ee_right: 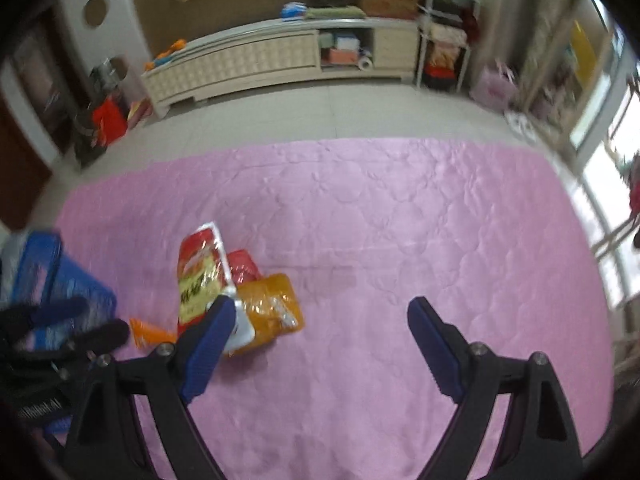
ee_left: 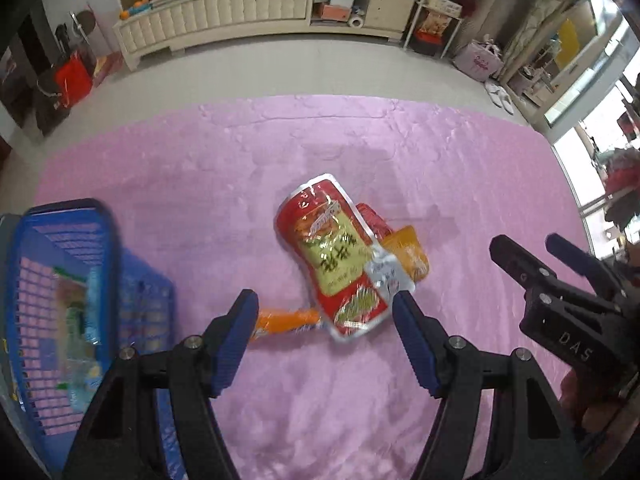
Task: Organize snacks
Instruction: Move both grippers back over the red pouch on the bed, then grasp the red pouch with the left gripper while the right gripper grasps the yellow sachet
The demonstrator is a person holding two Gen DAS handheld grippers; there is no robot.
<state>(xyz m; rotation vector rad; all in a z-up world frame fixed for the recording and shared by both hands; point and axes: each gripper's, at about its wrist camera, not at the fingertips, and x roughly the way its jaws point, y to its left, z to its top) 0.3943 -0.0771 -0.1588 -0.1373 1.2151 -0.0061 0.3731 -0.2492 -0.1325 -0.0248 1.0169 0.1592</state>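
Lying flat on the pink quilted cover [ee_left: 248, 168]: a red and green snack bag [ee_left: 340, 260], overlapping a small red packet [ee_left: 372, 218] and an orange packet [ee_left: 406, 254], with an orange wrapper [ee_left: 286, 320] just beside its near end. Likely light, crinkly, glossy film, so slippery and easily crushed; best pinched at a sealed end seam, not across the puffed middle. Left gripper [ee_left: 326, 312] spread wide, empty, poised just short of the bag's near end. Right gripper [ee_right: 322, 312] also spread, empty, off to the pile's right. Blue basket [ee_left: 68, 240] at far left, already holding a packet. Plenty of bare cover around the pile; basket rim the only obstacle, cover edges well apart.
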